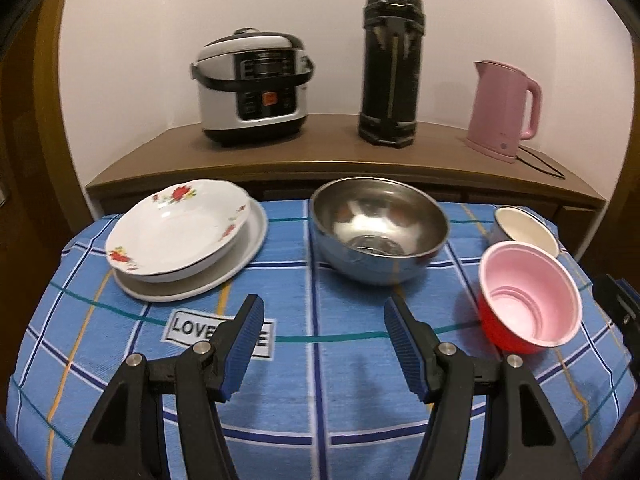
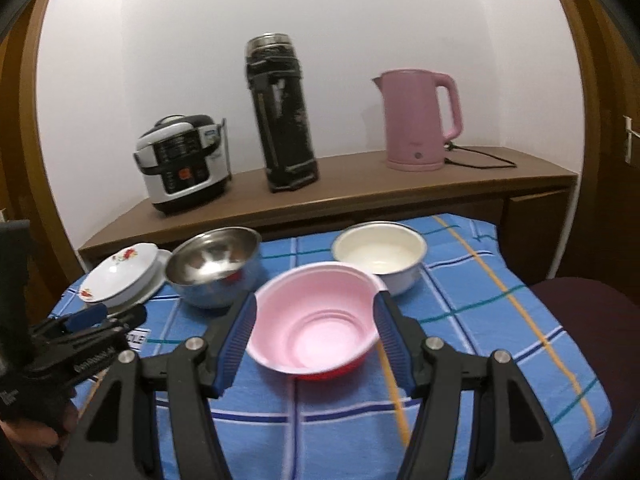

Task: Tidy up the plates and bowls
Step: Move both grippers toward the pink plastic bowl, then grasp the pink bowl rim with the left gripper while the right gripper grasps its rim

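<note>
Door handle (image 2: 631, 140) only in R view; both hand-held grippers released: L (image 1: 324, 344), R (image 2: 316, 344).

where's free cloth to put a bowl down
Free: the near strip of tablecloth in front of the stacked plates and steel bowl. Crowded: the far edge, especially the right, where the pink bowl sits against the white bowl.

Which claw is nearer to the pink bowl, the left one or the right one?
Right. The right claw is open with the pink bowl between its fingers. The left claw is open over bare cloth, with the bowl off to its right.
</note>
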Tool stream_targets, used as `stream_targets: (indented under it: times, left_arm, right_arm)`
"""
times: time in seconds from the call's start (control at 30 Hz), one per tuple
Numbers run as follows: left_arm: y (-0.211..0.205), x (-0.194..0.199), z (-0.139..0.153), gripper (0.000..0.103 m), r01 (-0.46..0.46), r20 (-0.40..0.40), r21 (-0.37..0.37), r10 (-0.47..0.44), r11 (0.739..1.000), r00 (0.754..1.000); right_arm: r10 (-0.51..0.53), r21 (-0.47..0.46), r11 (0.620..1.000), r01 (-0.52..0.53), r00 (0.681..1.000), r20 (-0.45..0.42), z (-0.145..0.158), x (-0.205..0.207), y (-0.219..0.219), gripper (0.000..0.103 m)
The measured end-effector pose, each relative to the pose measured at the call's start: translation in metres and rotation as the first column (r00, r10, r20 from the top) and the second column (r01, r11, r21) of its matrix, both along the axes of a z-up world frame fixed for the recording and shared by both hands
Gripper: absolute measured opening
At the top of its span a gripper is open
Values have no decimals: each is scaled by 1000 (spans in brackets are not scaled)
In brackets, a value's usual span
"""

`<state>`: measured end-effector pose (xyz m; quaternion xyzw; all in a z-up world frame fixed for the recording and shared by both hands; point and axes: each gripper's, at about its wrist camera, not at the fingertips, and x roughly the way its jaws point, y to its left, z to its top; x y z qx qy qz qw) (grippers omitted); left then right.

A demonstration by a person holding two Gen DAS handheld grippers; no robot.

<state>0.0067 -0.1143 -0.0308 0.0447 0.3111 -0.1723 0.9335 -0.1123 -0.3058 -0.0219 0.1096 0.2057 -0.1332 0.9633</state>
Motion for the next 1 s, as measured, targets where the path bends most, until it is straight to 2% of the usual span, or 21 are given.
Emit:
stream_targets:
  times: [0.1,0.27,0.63,0.67,0.77,0.9,1.0]
  left_arm:
    - [-8,-2,0,65,39,-15,-13,-39,999,999]
    - [-22,-4,1,65,104,-63,-67,-108,992,992]
    - [-61,4,5,65,182,-98,-133,-196,974,976]
    - [-64,5,3,65,186,-100,-131,-200,974,975]
    - [-74,6,-2,56,208,-109,-131,-222,969,969]
    - [-85,8,-7,55,221,-124,-130,-237,966,963]
    - [-92,10,-11,50,236,-138,-131,-254,963,957]
  right_arm:
    - [-26,11,1000,26,1000,1,0,-5,-13,62]
    - [-36,37,999,37,999,-12,-2,-7,-30,49]
    - [-2,54,999,5,999,-53,-12,7,-38,48]
    - [2,68,998,2,998,-60,-14,8,-40,44]
    - [6,105,994,1,998,-66,-16,12,-47,37]
    - [12,110,994,-4,998,-67,-18,16,-47,35]
    - [27,112,994,-18,997,-78,-22,21,-45,33]
